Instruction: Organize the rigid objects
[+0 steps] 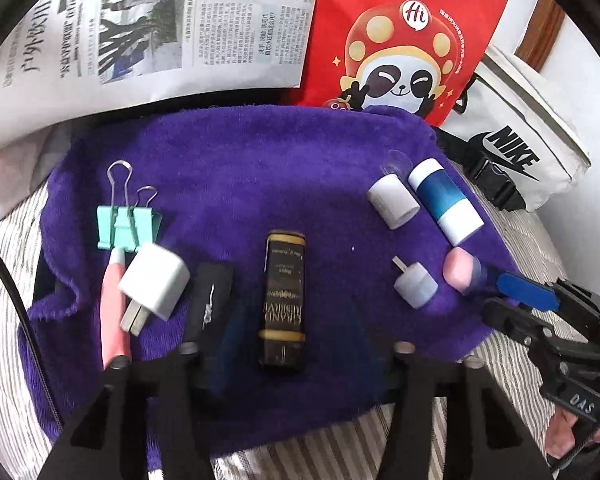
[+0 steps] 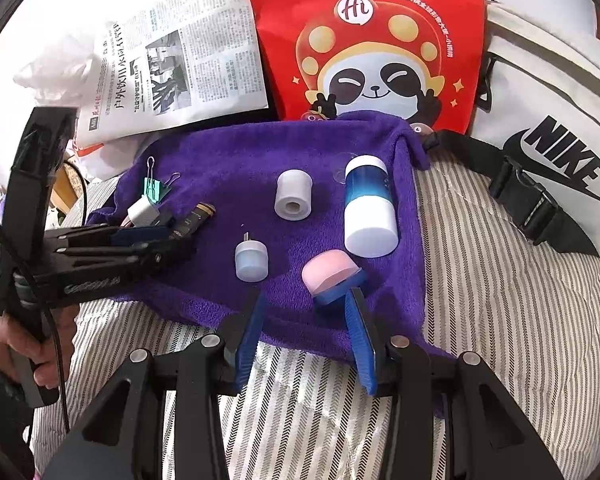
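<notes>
A blue-and-white cylinder (image 2: 369, 209) lies far right on the purple towel (image 2: 228, 152), a white cap (image 2: 293, 196) just left. Nearer lie a pink eraser (image 2: 329, 271) (on a blue base) and a small white plug (image 2: 251, 261); a mint binder clip (image 1: 127, 224), white charger (image 1: 154, 281) and dark lipstick tube (image 1: 283, 300) lie left.

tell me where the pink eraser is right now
The pink eraser lies on the purple towel near its right edge, just ahead of the right gripper, below the blue-and-white bottle.

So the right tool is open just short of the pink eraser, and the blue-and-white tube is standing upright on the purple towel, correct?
Not quite. The blue-and-white tube is lying on its side on the purple towel, not upright; the right wrist view shows its round end facing the camera. The rest holds: the right tool is open just short of the pink eraser.
</notes>
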Demonstrator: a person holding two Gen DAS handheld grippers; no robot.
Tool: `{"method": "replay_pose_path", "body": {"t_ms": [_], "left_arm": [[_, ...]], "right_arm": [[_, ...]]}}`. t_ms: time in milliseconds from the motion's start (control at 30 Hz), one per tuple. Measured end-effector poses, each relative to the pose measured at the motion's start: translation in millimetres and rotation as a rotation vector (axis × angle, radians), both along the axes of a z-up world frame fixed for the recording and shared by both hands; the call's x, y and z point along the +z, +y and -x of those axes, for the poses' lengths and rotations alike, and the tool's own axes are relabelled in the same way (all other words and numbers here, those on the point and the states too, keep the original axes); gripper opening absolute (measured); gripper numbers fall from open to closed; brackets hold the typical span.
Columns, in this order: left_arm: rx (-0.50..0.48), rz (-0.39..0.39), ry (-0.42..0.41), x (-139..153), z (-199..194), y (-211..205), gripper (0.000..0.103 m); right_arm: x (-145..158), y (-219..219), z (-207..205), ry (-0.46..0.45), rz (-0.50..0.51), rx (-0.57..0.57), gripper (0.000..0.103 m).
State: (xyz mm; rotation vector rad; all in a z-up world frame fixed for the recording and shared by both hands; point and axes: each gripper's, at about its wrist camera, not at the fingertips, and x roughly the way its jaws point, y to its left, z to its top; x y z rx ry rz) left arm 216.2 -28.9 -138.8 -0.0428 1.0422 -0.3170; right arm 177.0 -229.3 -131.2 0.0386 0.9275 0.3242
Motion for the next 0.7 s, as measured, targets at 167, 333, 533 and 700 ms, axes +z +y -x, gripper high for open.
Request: {"method": "replay_pose_path", "body": {"t_ms": [167, 333, 533, 700], "left_arm": [[0.006, 0.012, 0.012, 4.0, 13.1, 7.9, 0.052], [0.042, -0.021, -0.041, 24.7, 32.5, 13.3, 0.071], [0.097, -0.03, -0.065, 50.0, 58.3, 27.4, 0.082], [0.155, -0.009, -0.088, 70.6, 86.9, 39.4, 0.098]], "right_arm": [[2.2, 1.2, 1.0, 0.002, 0.01, -0.003, 0.047], [3.2, 5.6, 1.8, 0.009, 0.014, 0.014, 0.064], [14.7, 13.0, 8.7, 0.037, 0.006, 0.01, 0.093], [39.6, 15.5, 31.2, -0.012, 0.046, -0.018, 0.103]]}}
